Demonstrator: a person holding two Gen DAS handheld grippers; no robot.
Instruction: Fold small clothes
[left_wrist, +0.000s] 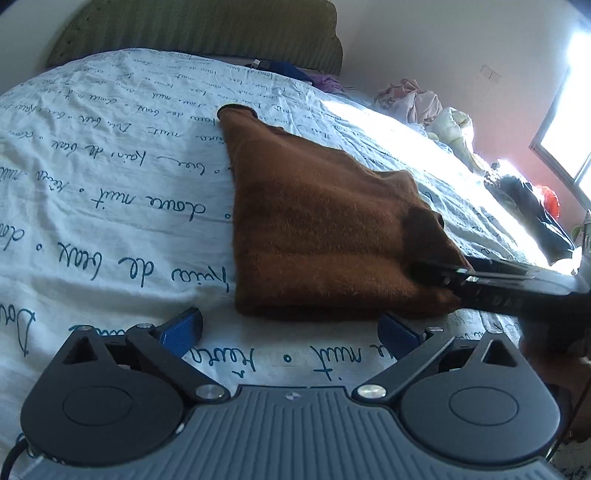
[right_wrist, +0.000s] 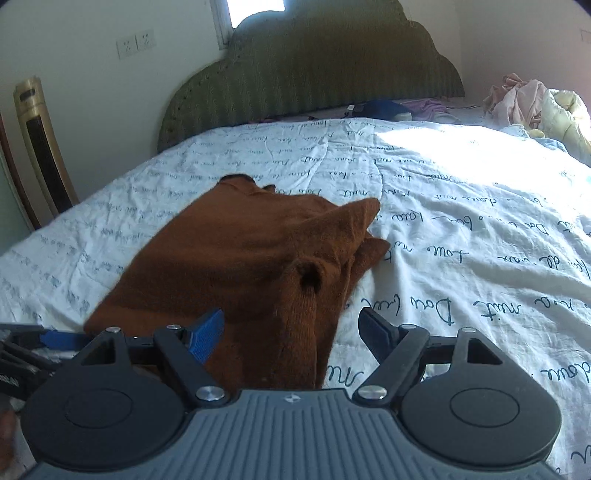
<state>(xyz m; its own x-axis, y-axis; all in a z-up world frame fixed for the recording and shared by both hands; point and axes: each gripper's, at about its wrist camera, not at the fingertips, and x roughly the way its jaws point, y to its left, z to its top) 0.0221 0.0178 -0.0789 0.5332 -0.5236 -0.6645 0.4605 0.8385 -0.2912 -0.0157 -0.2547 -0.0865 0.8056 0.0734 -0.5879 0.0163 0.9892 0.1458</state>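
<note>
A brown knitted garment (left_wrist: 317, 229) lies folded on the white bedsheet with blue writing (left_wrist: 110, 192). In the left wrist view my left gripper (left_wrist: 290, 328) stands open just short of the garment's near edge, with only sheet between its blue pads (left_wrist: 181, 328). My right gripper (left_wrist: 447, 275) reaches in from the right onto the garment's near right corner. In the right wrist view the garment (right_wrist: 229, 258) has a sleeve with an open cuff (right_wrist: 308, 282) running down between the jaws of my right gripper (right_wrist: 291, 338). The jaws stand wide and the pads do not press on it.
A green padded headboard (right_wrist: 314, 74) stands at the far end of the bed. Loose pink and cream clothes (right_wrist: 532, 103) are piled at the far right, with dark clothes (left_wrist: 528, 206) under a bright window (left_wrist: 569, 136). A gold tower unit (right_wrist: 40, 147) stands by the left wall.
</note>
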